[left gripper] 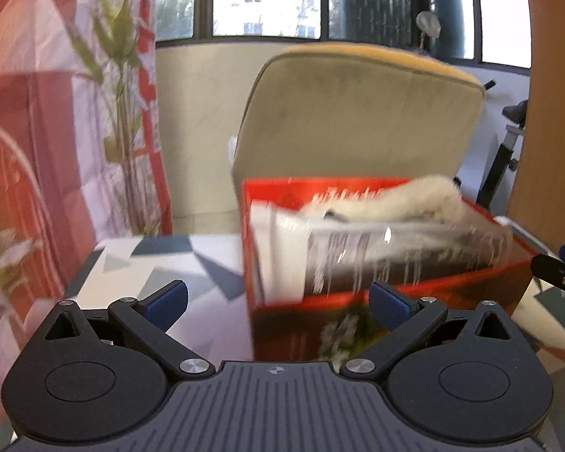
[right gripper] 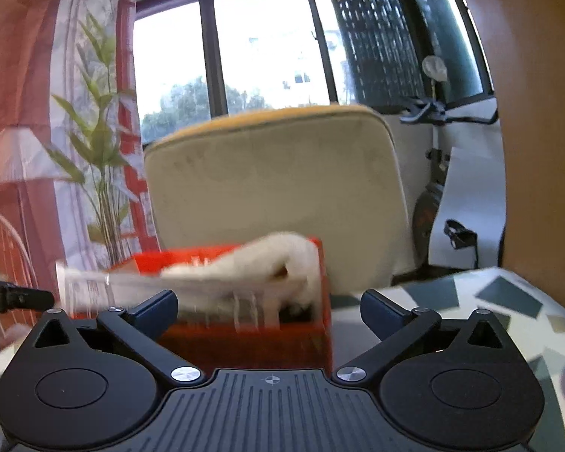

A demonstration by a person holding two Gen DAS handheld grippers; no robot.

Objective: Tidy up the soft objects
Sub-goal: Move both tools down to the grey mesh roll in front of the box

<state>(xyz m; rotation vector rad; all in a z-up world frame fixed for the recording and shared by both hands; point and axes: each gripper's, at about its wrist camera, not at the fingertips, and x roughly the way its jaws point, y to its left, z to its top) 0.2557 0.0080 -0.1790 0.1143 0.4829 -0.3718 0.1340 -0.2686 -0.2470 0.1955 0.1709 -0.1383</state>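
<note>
A red box stands on the patterned table just ahead of my left gripper, which is open and empty. In the box lie a clear plastic packet and a white fluffy soft thing draped on top. In the right wrist view the same red box sits ahead, with the packet sticking out left and the fluffy thing over it. My right gripper is open and empty, close to the box's near side.
A beige cushion stands behind the box. A red and white curtain and a plant are at the left. An exercise bike stands at the right, beside a wooden panel. The table carries a grey geometric print.
</note>
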